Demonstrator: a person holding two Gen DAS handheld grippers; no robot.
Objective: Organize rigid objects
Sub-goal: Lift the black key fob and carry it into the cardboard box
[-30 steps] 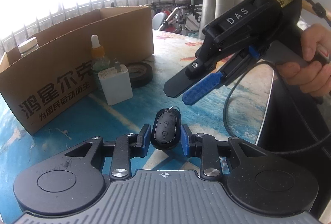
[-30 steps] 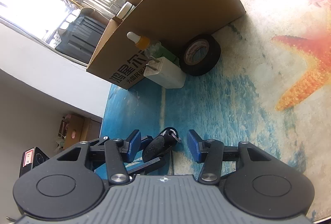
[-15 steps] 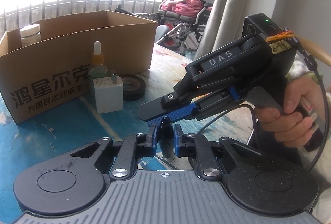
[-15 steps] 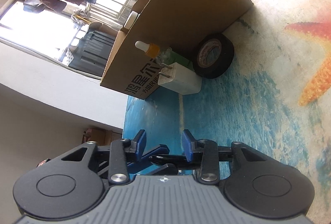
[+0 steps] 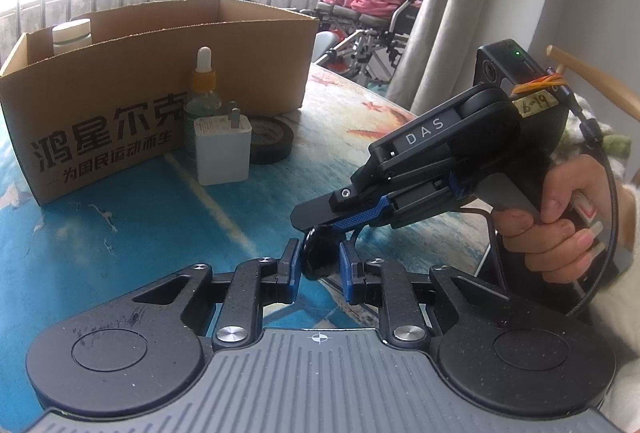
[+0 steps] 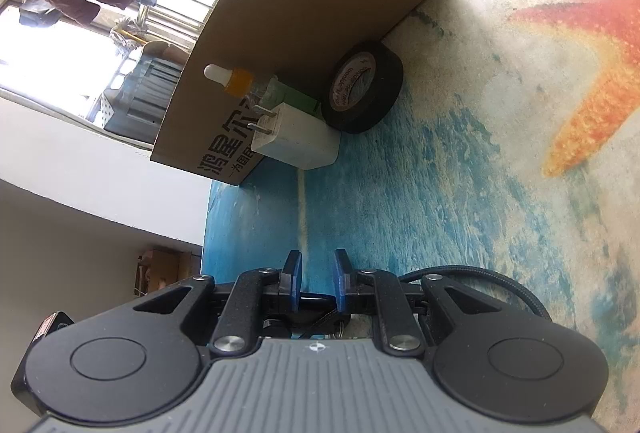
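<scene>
Item: black key fob, held above the near bench, between the blue pads of the left gripper; the left jaws are opening, and a gap shows on the fob's right side while the left pad lies against it. Right gripper, in a person's hand, reaches in from the right and lies over the fob's top; its jaws are closing, with a thin dark edge of the fob between the pads in the right wrist view, contact not certain. Far left: open cardboard box, a white-capped jar inside. Against its front: dropper bottle, white charger plug, roll of black tape. Step in hand, by judgement: passing the fob from left gripper to right. Next move calls for the right jaws to pinch firmly before the left lets go fully, then carriage to the box; the risk is a slip onto the bench.
</scene>
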